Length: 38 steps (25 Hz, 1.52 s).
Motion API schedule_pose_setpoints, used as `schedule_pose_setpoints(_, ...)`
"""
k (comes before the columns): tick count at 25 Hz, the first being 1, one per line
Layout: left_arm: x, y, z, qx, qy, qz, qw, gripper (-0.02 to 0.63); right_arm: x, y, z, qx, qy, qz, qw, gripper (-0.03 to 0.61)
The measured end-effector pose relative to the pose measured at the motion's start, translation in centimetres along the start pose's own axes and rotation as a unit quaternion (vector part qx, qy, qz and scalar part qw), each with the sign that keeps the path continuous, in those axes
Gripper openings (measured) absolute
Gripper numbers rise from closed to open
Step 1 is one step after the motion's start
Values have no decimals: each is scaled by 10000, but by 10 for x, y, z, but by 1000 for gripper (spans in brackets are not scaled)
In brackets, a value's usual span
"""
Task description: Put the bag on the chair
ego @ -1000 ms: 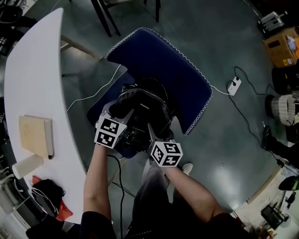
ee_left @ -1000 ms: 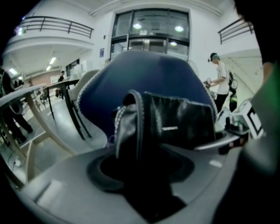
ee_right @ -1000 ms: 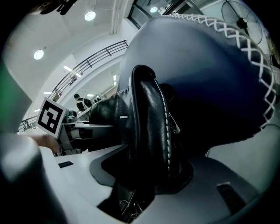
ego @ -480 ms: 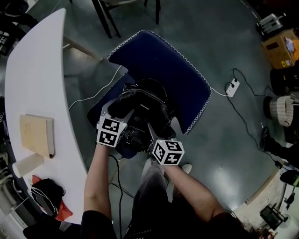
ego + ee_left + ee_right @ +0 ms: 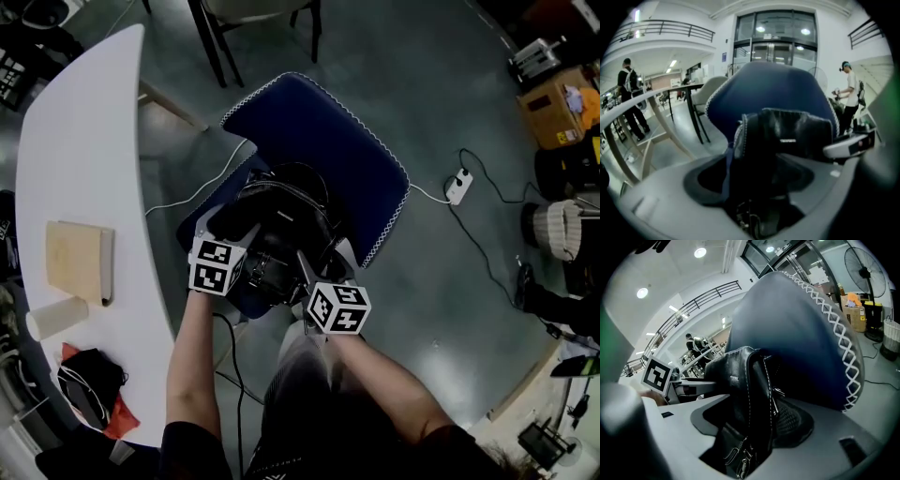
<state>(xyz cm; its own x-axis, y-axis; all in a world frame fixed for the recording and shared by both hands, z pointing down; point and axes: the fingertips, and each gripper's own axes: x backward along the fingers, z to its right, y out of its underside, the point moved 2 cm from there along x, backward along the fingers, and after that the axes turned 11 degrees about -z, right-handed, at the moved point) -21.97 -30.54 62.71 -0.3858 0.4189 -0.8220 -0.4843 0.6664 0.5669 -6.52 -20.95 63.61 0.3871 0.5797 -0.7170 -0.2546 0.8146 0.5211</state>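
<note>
Head view: release step, black leather bag (image 5: 281,230) down on the dark blue padded chair (image 5: 328,150). Jaws of left gripper (image 5: 231,227) and right gripper (image 5: 322,259) opening wide around it, nothing pinched. Next: probably backing out without snagging it.

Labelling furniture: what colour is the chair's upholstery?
The chair is dark blue with white edge stitching; right gripper view best.

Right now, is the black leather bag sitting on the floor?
No, the bag sits on the blue chair, off the floor.
</note>
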Motion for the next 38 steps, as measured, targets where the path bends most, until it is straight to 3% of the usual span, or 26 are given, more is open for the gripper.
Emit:
schedule_pose_setpoints(8, 41, 3, 7, 245, -296, 167, 9991, 317, 27, -2, 7, 269, 57, -8, 9996, 262)
schedule_pose_setpoints(17, 91, 6, 40, 848, -615, 316, 9940, 239, 63, -6, 5, 717, 58, -170, 9973, 268)
schedule_pose_setpoints(25, 133, 10, 64, 1699, -868, 705, 9791, 151, 93, -7, 7, 1052, 75, -257, 9941, 193)
schedule_pose_setpoints(30, 156, 12, 86, 1916, -944, 905, 9727, 125, 110, -13, 6, 1084, 38, -291, 9937, 147)
schedule_pose_setpoints(38, 183, 27, 110, 2381, -1068, 1056, 9596, 100, 129, -12, -8, 1555, -126, -338, 9872, 67)
